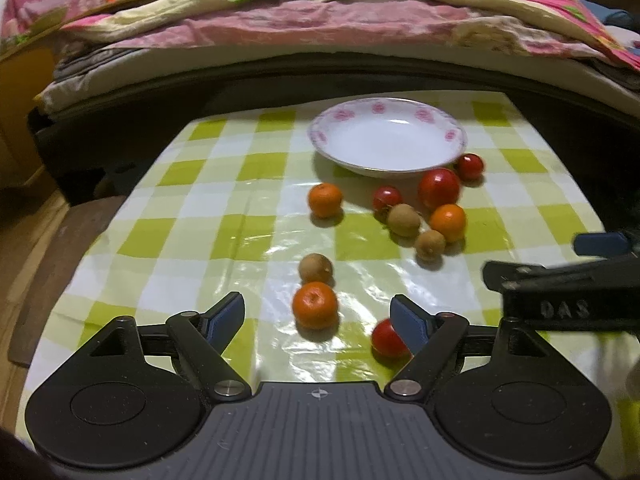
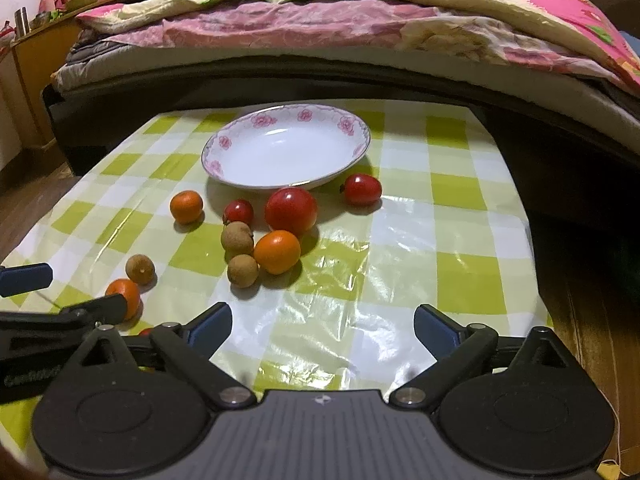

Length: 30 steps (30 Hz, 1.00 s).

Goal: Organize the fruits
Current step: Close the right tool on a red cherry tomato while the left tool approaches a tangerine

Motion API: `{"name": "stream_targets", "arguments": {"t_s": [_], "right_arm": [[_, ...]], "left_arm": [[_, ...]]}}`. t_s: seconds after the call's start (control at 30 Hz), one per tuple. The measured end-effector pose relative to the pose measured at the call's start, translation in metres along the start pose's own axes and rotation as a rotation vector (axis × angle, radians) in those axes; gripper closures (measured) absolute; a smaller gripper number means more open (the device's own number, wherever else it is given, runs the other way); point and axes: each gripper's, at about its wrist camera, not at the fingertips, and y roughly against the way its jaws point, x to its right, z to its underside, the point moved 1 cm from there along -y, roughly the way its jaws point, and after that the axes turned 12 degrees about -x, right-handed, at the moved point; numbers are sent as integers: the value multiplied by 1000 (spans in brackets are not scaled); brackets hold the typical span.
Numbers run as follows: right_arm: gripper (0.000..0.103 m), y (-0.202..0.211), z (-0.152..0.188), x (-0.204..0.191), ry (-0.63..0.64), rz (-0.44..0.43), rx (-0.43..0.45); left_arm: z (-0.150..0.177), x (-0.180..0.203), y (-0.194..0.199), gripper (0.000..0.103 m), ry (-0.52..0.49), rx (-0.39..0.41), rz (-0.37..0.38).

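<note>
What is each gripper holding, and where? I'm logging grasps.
Nothing. The left gripper and right gripper are both open and empty; the plate holds no fruit.

Plate (image 2: 224, 145) at the table's (image 2: 460, 240) far side; fruits (image 2: 277, 251) scattered before it (two oranges (image 1: 315, 305) further left).

Dim, warm indoor light from above; glare on the glossy tablecloth (image 2: 340, 280); soft shadows beneath fruit; strong fisheye bending, dark corners, slight blur throughout.
</note>
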Motion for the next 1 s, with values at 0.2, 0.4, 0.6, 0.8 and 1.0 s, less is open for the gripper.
{"name": "stream_targets", "arguments": {"t_s": [0.2,0.4,0.6,0.8,1.0], "right_arm": [[6,-2,1,-2,21,-4,-14],[9,-5,1,-13,94,-57,-29],[17,-9,5,-34,198,-102,-46],[21,-5,10,-57,333,-147,-9],[44,-17,11,-84,439,-189,-36]], "left_arm": [[4,-4,-4,17,-12,-17,38],[5,-22,-2,16,50,-24,48],[5,-39,3,16,113,-25,57],[2,-54,10,16,162,-3,50],[0,-54,9,18,160,-1,50]]}}
